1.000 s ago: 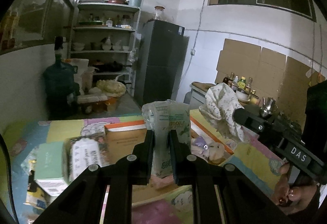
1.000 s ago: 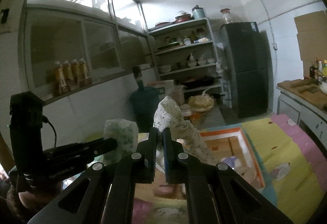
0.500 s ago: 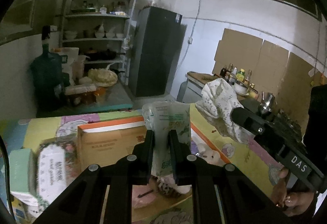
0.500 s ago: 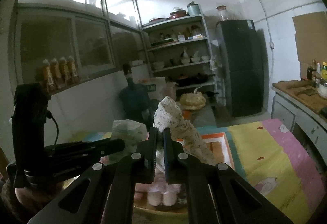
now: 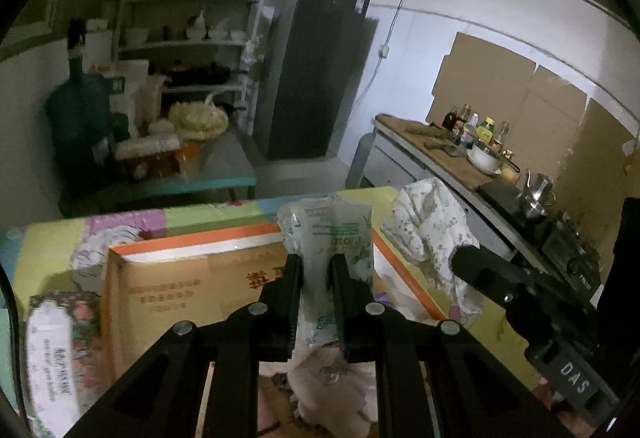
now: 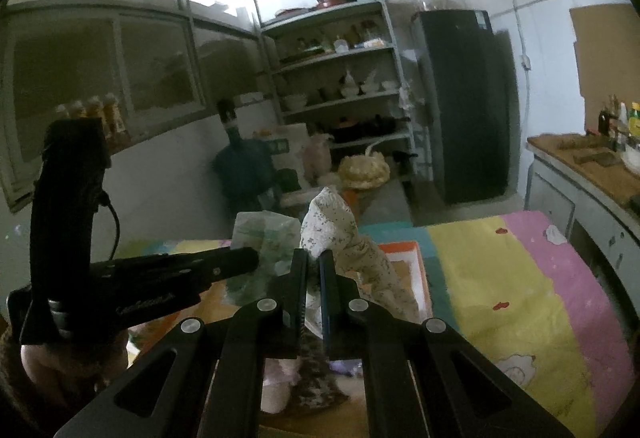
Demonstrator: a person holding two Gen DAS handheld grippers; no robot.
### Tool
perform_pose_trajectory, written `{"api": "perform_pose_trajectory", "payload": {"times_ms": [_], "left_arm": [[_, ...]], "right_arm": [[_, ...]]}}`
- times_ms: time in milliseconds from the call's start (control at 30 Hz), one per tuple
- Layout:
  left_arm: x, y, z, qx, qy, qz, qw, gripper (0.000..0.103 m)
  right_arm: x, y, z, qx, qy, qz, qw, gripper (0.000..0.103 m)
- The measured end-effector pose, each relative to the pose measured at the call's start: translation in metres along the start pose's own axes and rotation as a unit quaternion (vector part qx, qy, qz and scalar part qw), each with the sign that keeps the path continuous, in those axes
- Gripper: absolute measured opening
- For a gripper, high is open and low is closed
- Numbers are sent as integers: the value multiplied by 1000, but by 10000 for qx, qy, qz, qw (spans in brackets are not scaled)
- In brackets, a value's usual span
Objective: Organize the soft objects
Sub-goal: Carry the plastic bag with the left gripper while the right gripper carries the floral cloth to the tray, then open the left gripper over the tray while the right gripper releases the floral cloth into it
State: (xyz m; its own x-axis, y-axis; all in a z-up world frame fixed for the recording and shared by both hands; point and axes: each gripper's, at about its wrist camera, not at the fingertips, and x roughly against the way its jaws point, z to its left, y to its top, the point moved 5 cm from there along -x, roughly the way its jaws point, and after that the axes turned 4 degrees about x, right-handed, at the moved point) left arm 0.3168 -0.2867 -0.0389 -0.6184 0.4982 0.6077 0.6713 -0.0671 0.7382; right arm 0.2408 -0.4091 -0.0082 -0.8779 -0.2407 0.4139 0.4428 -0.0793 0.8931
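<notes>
My left gripper [image 5: 316, 262] is shut on a clear plastic tissue pack with green print [image 5: 332, 234] and holds it upright over an open cardboard box with an orange rim [image 5: 192, 278]. My right gripper [image 6: 314, 258] is shut on a white floral cloth [image 6: 340, 226] and holds it over the same box [image 6: 404, 258]. The cloth also shows at the right in the left wrist view [image 5: 432, 230], the tissue pack at the left in the right wrist view [image 6: 264, 238]. Soft items lie inside the box [image 5: 328, 382].
Tissue packs [image 5: 52, 354] lie left of the box on a colourful cartoon cloth [image 6: 512, 278]. A counter with bottles and a kettle [image 5: 480, 142] runs along the right wall. A shelf rack [image 6: 344, 78], a dark fridge [image 5: 316, 78] and a water jug [image 5: 80, 118] stand behind.
Both grippers have moved forward and lower over the box while holding their items. The box interior with its soft items has come closer.
</notes>
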Motion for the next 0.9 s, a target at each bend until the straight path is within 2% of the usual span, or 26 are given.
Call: {"api": "perform_pose_trajectory", "payload": {"times_ms": [200,900], "left_arm": [[-27,0,-1,104,-67,346,9993,15],[-79,-14,8,231,131,975,9949,16]], "right_arm": [[-19,-6,-16,-240,-64,208,9995,6],[-60,-33,-36,-388,-150,816,9958,6]]}}
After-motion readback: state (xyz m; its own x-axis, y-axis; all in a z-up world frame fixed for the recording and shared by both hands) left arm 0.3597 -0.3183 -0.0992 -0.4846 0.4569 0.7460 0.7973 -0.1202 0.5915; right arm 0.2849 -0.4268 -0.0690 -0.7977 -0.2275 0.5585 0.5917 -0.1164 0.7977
